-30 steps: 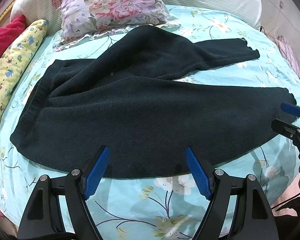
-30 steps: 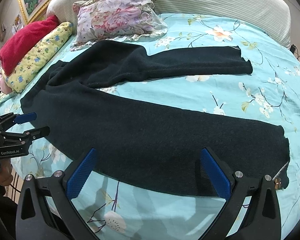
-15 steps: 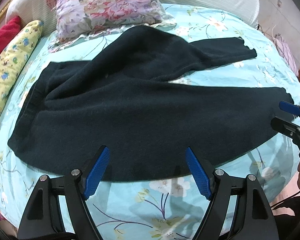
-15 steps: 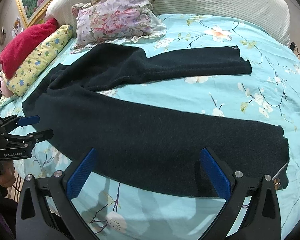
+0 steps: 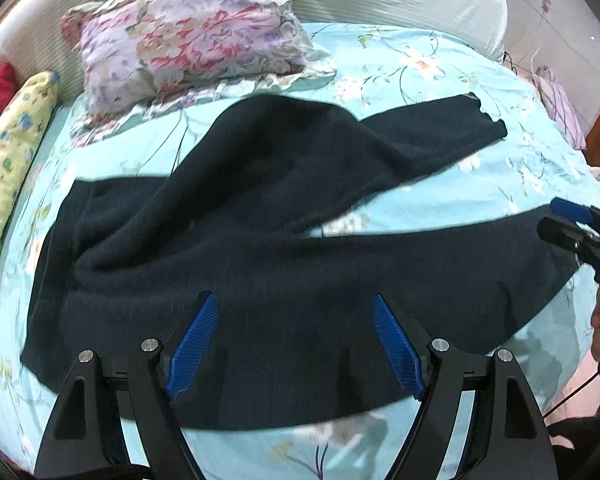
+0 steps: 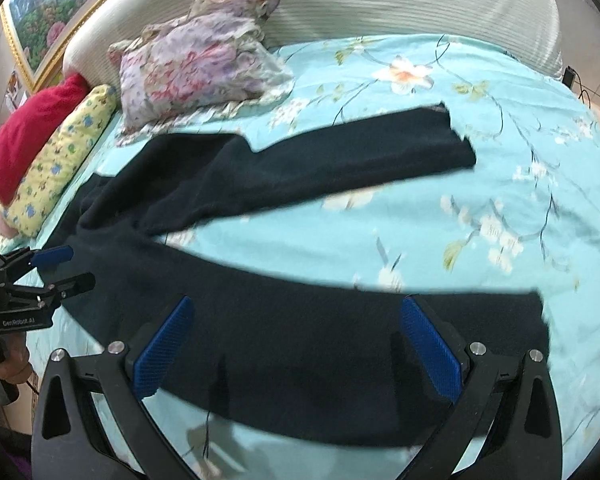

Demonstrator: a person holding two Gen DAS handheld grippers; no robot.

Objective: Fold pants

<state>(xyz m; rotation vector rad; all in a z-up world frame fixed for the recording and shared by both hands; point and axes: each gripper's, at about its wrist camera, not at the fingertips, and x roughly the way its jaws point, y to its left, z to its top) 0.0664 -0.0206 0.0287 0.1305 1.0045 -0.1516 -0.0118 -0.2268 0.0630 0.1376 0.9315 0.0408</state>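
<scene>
Nearest, the left gripper (image 5: 294, 342) and the right gripper (image 6: 296, 346) each hovered with fingers spread wide and empty over the near leg of the dark pants (image 5: 260, 248), probably lined up to grasp that edge. The pants lay unfolded on the floral bedsheet (image 6: 420, 220), legs splayed apart, the far leg reaching toward the floral pillow (image 5: 192, 36) by the headboard (image 6: 380, 0).

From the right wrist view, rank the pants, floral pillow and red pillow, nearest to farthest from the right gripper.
1. Pants: directly under the open right gripper.
2. Floral pillow: far, centre-left, by the headboard.
3. Red pillow: far left corner; roughly as far as the floral one, slightly farther.
</scene>
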